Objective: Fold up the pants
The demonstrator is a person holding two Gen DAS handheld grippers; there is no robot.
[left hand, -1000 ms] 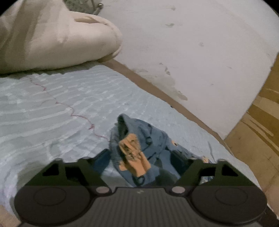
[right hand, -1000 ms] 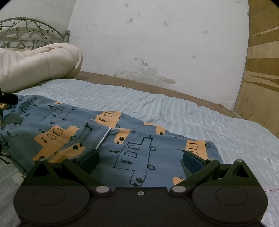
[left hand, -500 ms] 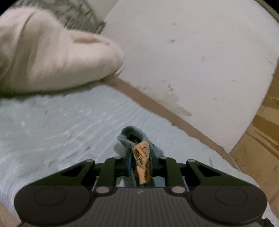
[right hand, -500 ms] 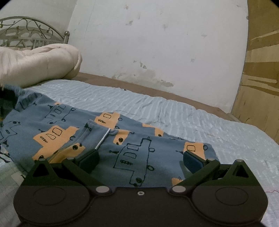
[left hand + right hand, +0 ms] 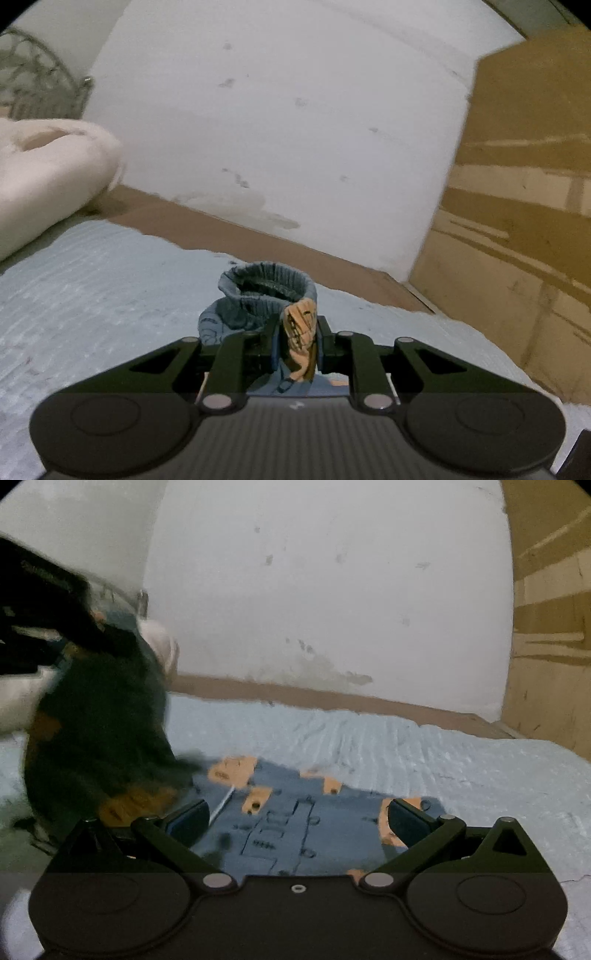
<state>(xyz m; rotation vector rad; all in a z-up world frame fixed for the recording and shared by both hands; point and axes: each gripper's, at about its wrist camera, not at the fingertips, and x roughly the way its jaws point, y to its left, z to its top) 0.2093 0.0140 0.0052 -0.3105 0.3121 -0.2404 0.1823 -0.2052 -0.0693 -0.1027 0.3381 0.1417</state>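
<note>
The pants (image 5: pixel 291 827) are blue with orange vehicle prints and lie on the light blue bed sheet (image 5: pixel 424 753). My left gripper (image 5: pixel 295 339) is shut on a bunched cuff end of the pants (image 5: pixel 266 295) and holds it up above the sheet. In the right wrist view the lifted, blurred part of the pants (image 5: pixel 99 731) hangs at the left under the left gripper (image 5: pixel 55 613). My right gripper (image 5: pixel 295 819) is open, low over the flat part of the pants, with a white drawstring (image 5: pixel 221 805) by its left finger.
A cream duvet (image 5: pixel 48 177) lies at the head of the bed by a metal headboard (image 5: pixel 37 85). A white stained wall (image 5: pixel 277 140) runs along the far side of the bed. A wooden panel (image 5: pixel 524 221) stands at the right.
My left gripper closed on the pants cuff and lifted it up and toward the right gripper. The lifted cloth now hangs at the left of the right wrist view. The right gripper stayed open.
</note>
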